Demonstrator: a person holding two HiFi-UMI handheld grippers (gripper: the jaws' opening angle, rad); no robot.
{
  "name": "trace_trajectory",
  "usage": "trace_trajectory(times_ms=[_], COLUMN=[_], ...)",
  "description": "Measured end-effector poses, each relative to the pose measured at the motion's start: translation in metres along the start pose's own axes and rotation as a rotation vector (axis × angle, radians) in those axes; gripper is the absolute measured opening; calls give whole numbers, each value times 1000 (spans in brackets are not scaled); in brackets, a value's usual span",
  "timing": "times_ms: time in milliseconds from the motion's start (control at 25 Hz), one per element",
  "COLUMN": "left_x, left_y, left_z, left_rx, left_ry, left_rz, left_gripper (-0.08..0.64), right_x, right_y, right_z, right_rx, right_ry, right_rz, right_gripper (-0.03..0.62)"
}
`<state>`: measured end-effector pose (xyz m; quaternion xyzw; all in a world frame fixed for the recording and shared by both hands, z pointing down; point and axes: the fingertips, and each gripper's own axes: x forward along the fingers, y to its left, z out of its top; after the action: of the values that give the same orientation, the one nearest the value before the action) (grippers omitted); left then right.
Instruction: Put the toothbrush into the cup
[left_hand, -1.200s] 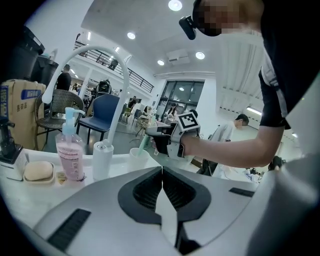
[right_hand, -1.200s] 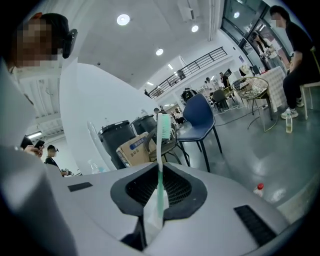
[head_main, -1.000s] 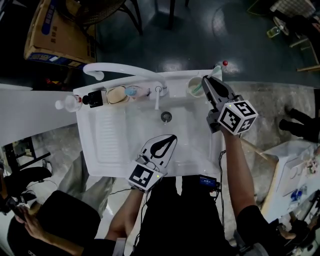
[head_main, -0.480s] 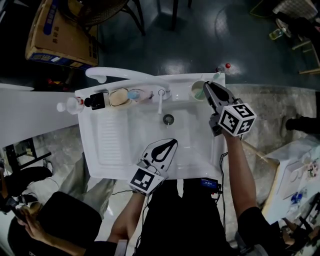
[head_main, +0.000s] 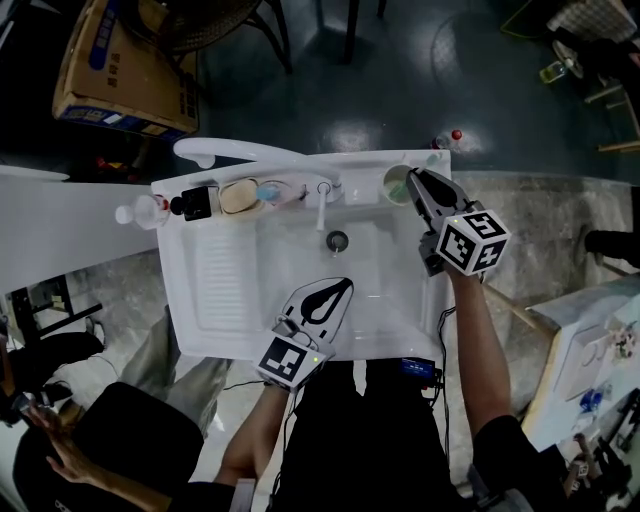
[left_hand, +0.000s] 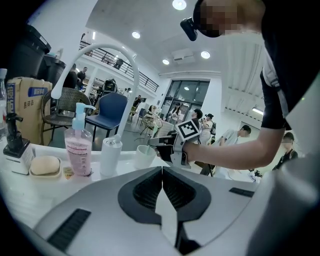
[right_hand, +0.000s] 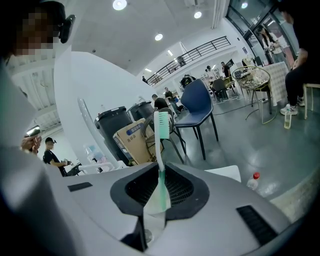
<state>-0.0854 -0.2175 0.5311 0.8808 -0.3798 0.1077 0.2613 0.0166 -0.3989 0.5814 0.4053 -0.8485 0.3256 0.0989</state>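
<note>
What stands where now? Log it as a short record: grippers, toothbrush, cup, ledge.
left gripper: shut, empty, over the sink's near edge
right gripper: shut on toothbrush, by cup
toothbrush: upright, bristles up, lower end at cup's mouth
cup: upright on sink's far right corner
ledge: soap bar, pink pump bottle, tap

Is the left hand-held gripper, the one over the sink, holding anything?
No, the left hand-held gripper has its two jaws pressed together in its own view, with nothing between them.
</note>
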Motion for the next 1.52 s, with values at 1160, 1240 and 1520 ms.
trace_trajectory(times_ms=[1160, 1240, 1520], left_x=[-4, -4, -8], left_y=[-7, -7, -11], left_z=[-1, -1, 2], left_rx=[-2, 0, 2], left_ry=[-12, -13, -21], left_rz=[26, 27, 25], left_gripper=[12, 12, 12], right_x=[-2, -4, -19], right_y=[-18, -18, -9], right_z=[-6, -6, -1], right_rx=[-63, -64, -82], right_ry=[5, 9, 1], right_rz=[-60, -61, -68], right_gripper=[204, 204, 204])
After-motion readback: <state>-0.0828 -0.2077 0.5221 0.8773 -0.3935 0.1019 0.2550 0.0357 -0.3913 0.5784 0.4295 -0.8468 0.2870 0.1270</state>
